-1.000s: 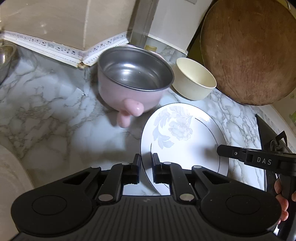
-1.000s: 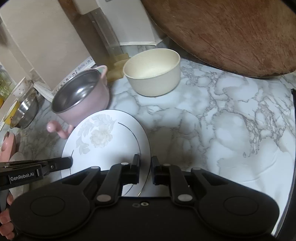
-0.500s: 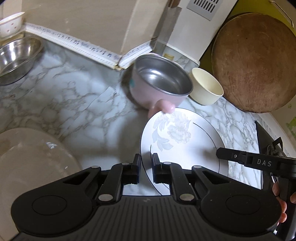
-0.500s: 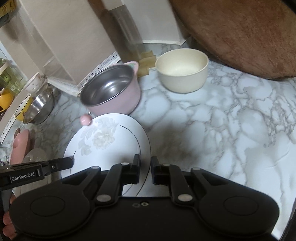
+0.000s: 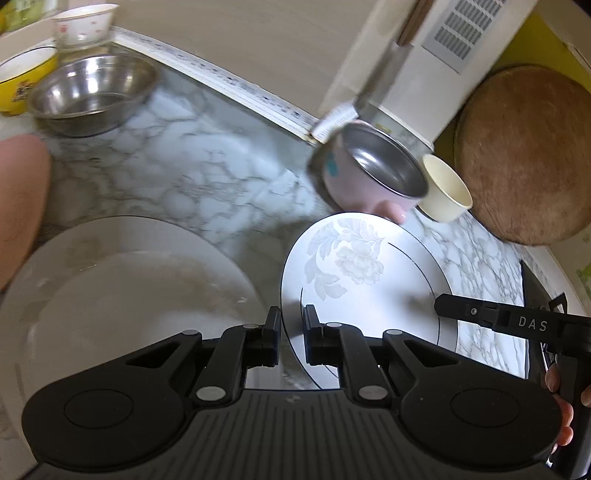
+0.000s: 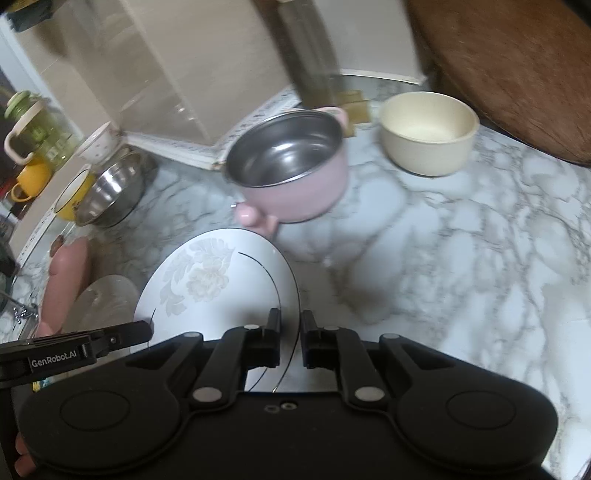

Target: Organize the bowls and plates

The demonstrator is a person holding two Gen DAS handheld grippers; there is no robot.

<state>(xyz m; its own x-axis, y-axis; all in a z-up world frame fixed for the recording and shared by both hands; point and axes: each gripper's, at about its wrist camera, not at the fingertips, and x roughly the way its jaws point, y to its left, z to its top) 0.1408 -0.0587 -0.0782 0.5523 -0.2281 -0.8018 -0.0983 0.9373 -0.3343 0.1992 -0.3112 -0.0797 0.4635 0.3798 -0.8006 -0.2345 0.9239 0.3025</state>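
A white plate with a pale flower print hangs above the marble counter, held by both grippers. My left gripper is shut on its left rim, and my right gripper is shut on its right rim. Each wrist view shows the other gripper's finger at the plate's far edge. To the left on the counter lies a larger plain white plate. Behind the held plate stand a pink pot with a steel inside and a cream bowl.
A steel bowl, a yellow bowl and a small white patterned bowl sit at the back left. A round wooden board leans at the back right. A pink rounded shape lies beside the large plate.
Both grippers have carried the flowered plate leftward and slightly up, away from the pink pot. The large white plate and the steel and yellow bowls have come into view on the left.
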